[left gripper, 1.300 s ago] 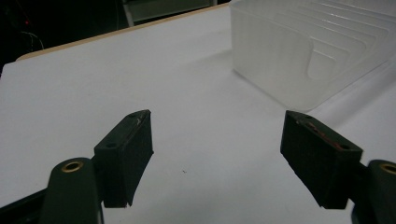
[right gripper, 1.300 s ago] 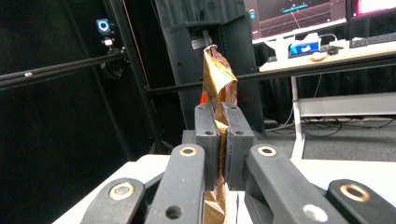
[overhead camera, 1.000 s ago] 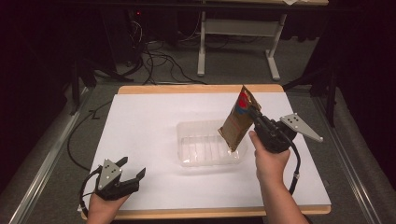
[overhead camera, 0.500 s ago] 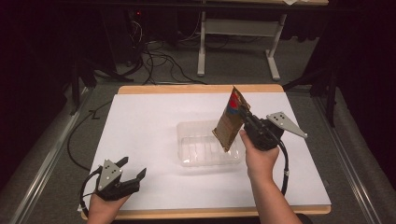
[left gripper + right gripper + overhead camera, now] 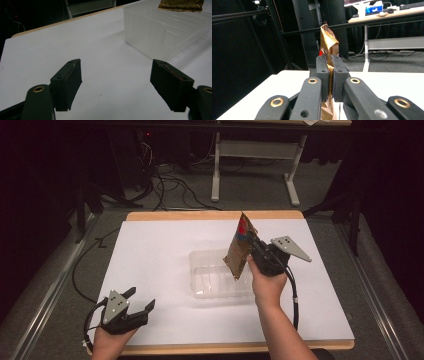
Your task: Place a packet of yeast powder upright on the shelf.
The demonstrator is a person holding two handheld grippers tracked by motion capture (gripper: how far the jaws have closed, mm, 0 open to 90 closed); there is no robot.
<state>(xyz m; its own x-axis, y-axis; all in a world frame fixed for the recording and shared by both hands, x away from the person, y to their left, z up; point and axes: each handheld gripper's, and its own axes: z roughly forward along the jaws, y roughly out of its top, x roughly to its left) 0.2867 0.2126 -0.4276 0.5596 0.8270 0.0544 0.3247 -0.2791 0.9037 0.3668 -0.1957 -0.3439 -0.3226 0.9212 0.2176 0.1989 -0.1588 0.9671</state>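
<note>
A gold snack packet (image 5: 240,246) with a red and blue top hangs upright above the right end of a clear plastic tray (image 5: 220,276) at the table's middle. My right gripper (image 5: 255,248) is shut on the packet, which stands pinched between the two black jaws in the right gripper view (image 5: 329,47). My left gripper (image 5: 141,299) rests open near the table's front left corner with nothing between its fingers. In the left gripper view the tray (image 5: 160,32) stands ahead to the right, with the packet's lower edge (image 5: 180,5) above it.
A white sheet covers the wooden table (image 5: 165,245). A black cable (image 5: 295,300) trails from the right gripper along the forearm. Behind the table stand a white desk frame (image 5: 255,165) and loose cables on the floor (image 5: 165,185).
The right gripper has carried the packet to the left, from past the tray's right end to above it. The left gripper has stayed where it was.
</note>
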